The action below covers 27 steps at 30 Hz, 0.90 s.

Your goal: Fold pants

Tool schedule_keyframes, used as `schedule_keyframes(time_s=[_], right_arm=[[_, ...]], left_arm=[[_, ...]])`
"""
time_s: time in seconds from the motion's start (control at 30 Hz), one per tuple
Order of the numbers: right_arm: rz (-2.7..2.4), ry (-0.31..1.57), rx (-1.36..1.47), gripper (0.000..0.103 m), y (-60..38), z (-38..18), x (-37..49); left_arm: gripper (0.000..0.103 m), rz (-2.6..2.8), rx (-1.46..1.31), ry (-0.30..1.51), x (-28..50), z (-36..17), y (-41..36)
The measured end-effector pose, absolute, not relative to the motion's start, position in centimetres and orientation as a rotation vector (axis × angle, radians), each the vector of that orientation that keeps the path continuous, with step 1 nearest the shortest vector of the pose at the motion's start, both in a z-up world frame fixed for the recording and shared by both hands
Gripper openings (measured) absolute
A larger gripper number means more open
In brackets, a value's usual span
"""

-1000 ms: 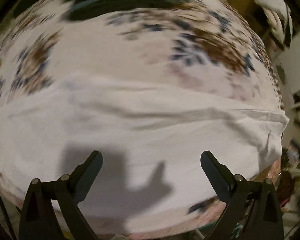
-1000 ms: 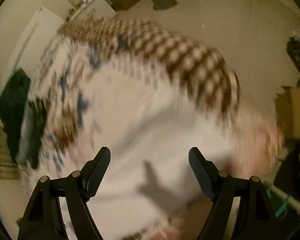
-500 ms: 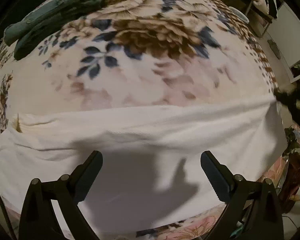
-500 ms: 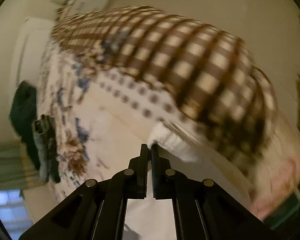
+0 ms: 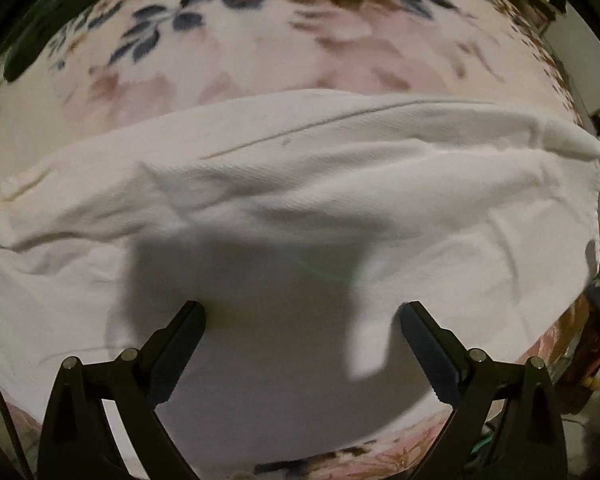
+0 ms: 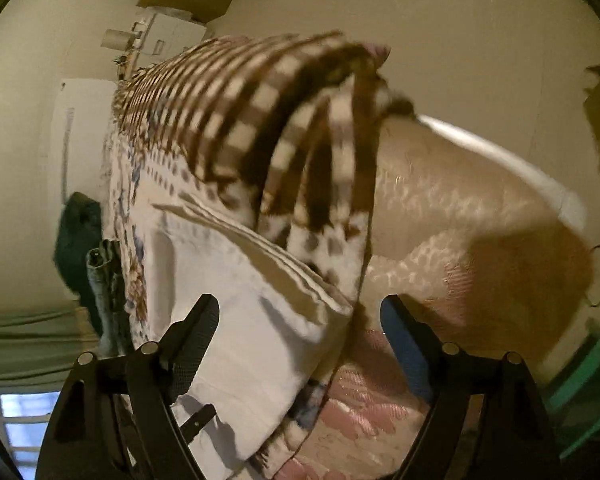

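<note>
— How far along would you say the folding is?

— Partway, by my reading. The white woven-cotton pants (image 5: 300, 184) lie flat on the floral fleece bedspread (image 5: 260, 52), doubled over lengthwise, with a long soft fold running across them; in the right wrist view their stacked layered edges (image 6: 284, 264) show near the bed's corner. The crosswise folds look not yet done (the garment stretches almost the full width of the left view).

— And the grippers?

— The left gripper (image 5: 302, 320) hovers low over the near part of the cloth, jaws spread wide, holding nothing, its shadow cast on the fabric just ahead. The right gripper (image 6: 300, 316) is also wide apart and empty, tilted sideways at the end of the pants, with the layered corner sitting between its fingers but not pinched.

— Anything else nearby?

— A brown-and-cream checked blanket (image 6: 260, 112) hangs blurred over the bed's edge, and dark green clothes (image 6: 80, 232) lie at the far side.
</note>
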State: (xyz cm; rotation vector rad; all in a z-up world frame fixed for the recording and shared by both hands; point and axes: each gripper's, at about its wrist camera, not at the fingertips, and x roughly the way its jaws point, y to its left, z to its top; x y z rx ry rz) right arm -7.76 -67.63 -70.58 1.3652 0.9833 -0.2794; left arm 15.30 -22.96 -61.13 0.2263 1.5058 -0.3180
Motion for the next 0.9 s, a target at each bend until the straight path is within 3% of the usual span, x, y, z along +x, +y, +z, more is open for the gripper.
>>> schedule_keyframes(time_s=[0.1,0.3,0.37,0.43,0.47,0.5,0.53,0.67,0.7,0.73,0.8,0.83,0.9], right_arm=[[-0.244,0.926,1.286,0.073,-66.2,-70.7,-7.0],[-0.121,0.969,1.079,0.071,-60.5,-69.6,-4.0],[-0.097,1.006,1.076,0.072,-58.6,-70.7,-3.1],[-0.109,0.929,1.155,0.068,-58.7,-71.3,-3.1],[-0.111,0.880,1.231,0.057,-59.1,-71.7,-3.3],[-0.120,0.832,1.292,0.020,-59.6,-71.9,-3.7],[-0.119,0.779,1.345,0.013,-60.0,-71.9,-4.0],[-0.053,0.712,1.443,0.017,-59.3,-73.4,-3.4],[-0.062,0.724,1.478,0.030,-59.1,-74.5,-3.1],[-0.062,0.740,1.507,0.037,-58.9,-75.3,-2.6],[-0.051,0.726,1.530,0.033,-58.3,-76.3,-1.7],[-0.061,0.728,1.512,0.020,-58.1,-76.1,-1.3],[-0.092,0.719,1.470,0.012,-57.5,-75.0,-0.5]], left_arm=[[0.103,-0.329,0.232,1.516,15.4,-61.7,-22.8],[0.103,-0.327,0.245,1.524,15.5,-61.9,-22.6],[0.103,-0.324,0.247,1.529,15.6,-61.9,-22.5],[0.103,-0.324,0.249,1.534,15.7,-62.1,-22.9],[0.103,-0.323,0.246,1.539,16.0,-62.2,-23.0],[0.103,-0.324,0.242,1.543,16.2,-62.2,-23.3],[0.103,-0.327,0.235,1.546,16.5,-62.2,-23.1],[0.103,-0.328,0.212,1.549,17.0,-62.7,-22.8],[0.103,-0.326,0.214,1.547,17.0,-62.9,-22.9],[0.103,-0.324,0.214,1.547,17.0,-63.0,-22.9],[0.103,-0.312,0.222,1.545,17.1,-63.4,-23.0],[0.103,-0.305,0.227,1.542,17.2,-63.5,-23.2],[0.103,-0.300,0.229,1.532,17.2,-63.6,-23.2]])
